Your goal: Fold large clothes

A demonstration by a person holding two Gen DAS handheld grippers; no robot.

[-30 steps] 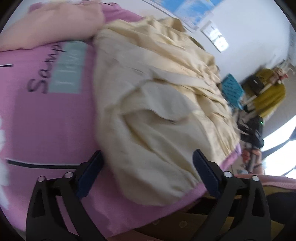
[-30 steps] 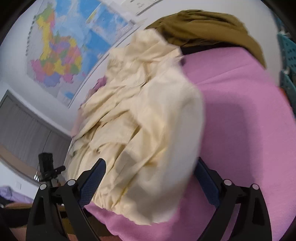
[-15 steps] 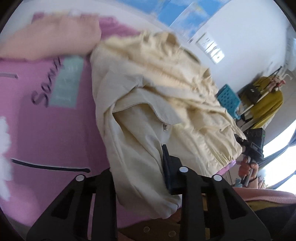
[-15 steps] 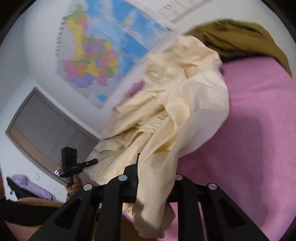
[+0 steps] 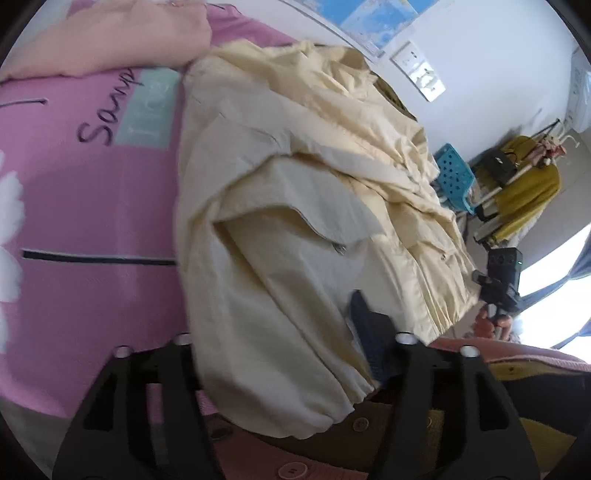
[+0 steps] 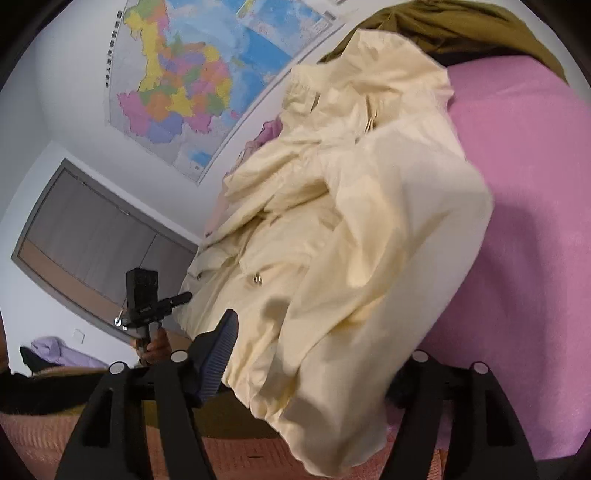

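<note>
Nearest, the left tool (image 5: 280, 354) stands spread, its jaws just opened, a cuffed sleeve of the jacket (image 5: 295, 206) draped loosely between them. The right tool (image 6: 317, 354) is likewise spread and just opened, the jacket's other sleeve hanging between its jaws. The cream jacket lies crumpled on the pink bed (image 5: 92, 206). Beyond the jacket hangs a map (image 6: 192, 74).

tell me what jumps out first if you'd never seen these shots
A big rumpled cream jacket heaped on a pink bedspread fills both views, its hem draped between each gripper's fingers. Behind it, a colourful wall map dominates the right wrist view, with an olive garment bunched at the bed's far edge.
</note>
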